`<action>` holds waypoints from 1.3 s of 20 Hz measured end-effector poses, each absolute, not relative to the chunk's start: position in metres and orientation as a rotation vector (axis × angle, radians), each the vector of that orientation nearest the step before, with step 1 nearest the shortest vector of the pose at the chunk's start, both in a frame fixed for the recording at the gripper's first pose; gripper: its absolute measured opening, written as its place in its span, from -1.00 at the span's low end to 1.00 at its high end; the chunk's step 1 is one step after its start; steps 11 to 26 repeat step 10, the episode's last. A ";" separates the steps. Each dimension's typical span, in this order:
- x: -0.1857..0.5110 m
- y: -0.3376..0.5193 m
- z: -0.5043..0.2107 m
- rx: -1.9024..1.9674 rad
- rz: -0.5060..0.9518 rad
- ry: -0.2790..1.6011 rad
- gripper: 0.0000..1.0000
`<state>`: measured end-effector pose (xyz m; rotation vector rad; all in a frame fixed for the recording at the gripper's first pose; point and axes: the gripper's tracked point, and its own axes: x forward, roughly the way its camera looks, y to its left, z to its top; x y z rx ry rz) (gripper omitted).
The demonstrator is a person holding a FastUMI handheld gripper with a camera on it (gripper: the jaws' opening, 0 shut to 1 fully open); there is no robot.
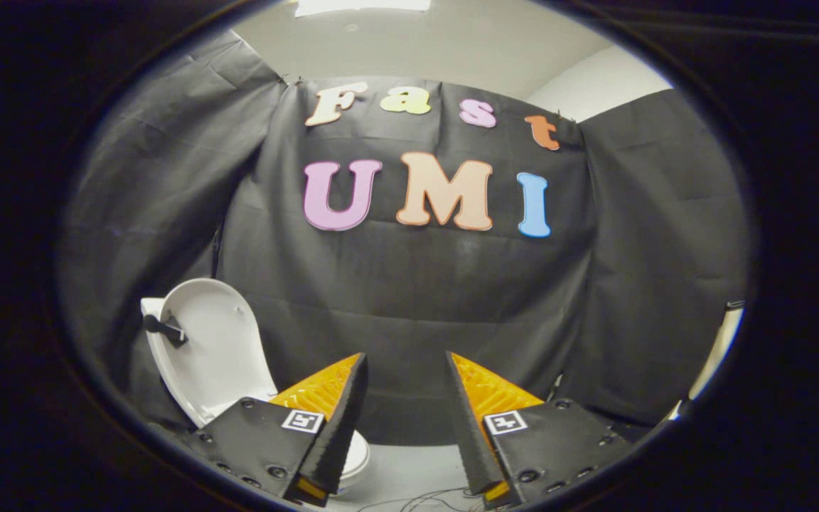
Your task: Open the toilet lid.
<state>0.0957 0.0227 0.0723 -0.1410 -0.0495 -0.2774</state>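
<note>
The white, oval, glossy plastic toilet lid [214, 341] stands raised, almost upright and tilted a little back, with its inner face turned to the camera; it is off to the left of the fingers and beyond them, close to the black cloth wall [409, 306] of the booth. A small black piece [164, 329] sits on the left edge of the lid. Below the lid, a part of the white round toilet seat [358, 455] shows just behind the left finger, and the rest of it is hidden by that finger. The hand-held gripper [407, 419] is released: its two fingers stand apart with an empty gap between them, and they touch nothing. Between and under the fingers lies a pale grey floor [409, 462], with some thin dark wires [424, 498] on it near the fingers. Above the cloth wall a white ceiling [438, 43] is visible.
</note>
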 end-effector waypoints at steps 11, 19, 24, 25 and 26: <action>0.084 0.000 0.006 -0.023 -0.128 0.068 0.14; 0.084 0.000 0.006 -0.023 -0.128 0.068 0.14; 0.084 0.000 0.006 -0.023 -0.128 0.068 0.14; 0.084 0.000 0.006 -0.023 -0.128 0.068 0.14; 0.084 0.000 0.006 -0.023 -0.128 0.068 0.14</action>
